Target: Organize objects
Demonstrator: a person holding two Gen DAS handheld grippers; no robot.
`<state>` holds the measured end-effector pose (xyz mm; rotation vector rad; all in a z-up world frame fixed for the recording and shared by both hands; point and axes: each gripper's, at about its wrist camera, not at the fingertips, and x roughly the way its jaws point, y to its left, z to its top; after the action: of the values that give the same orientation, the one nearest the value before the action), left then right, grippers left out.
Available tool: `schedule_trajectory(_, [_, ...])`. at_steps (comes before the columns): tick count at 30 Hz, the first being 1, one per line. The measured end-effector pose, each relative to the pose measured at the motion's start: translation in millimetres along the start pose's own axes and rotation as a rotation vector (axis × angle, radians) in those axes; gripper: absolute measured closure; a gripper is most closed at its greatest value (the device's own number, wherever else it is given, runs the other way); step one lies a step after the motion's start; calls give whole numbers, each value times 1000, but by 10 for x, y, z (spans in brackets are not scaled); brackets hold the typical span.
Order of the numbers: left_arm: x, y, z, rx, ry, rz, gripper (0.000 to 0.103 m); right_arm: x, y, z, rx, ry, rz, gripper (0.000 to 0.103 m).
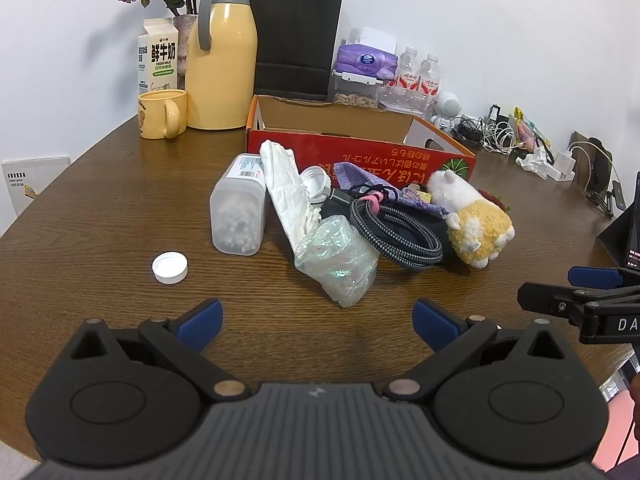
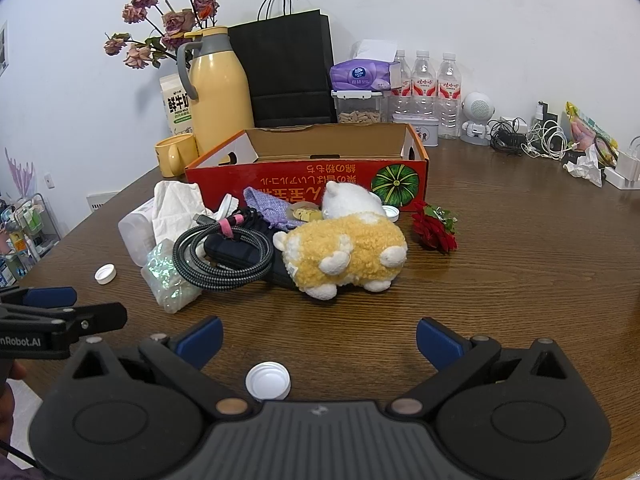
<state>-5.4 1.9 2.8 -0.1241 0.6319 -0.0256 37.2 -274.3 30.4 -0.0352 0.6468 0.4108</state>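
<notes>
A pile of loose objects lies on the brown table in front of an open red cardboard box. The pile holds a yellow and white plush toy, a coiled braided cable, a clear tub of white beads, a glittery bag, a purple pouch and a red flower. White caps lie apart. My left gripper is open and empty, short of the pile. My right gripper is open and empty, over a cap.
Behind the box stand a yellow thermos, a yellow mug, a milk carton, a black paper bag, tissues and water bottles. Cables and chargers lie at the far right.
</notes>
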Motion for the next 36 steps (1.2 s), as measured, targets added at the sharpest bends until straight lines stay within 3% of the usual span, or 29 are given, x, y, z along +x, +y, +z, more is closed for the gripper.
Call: schedule_trajectory(36, [-4, 23, -22, -8, 2, -1, 0, -7, 25, -14, -3, 1, 1, 0])
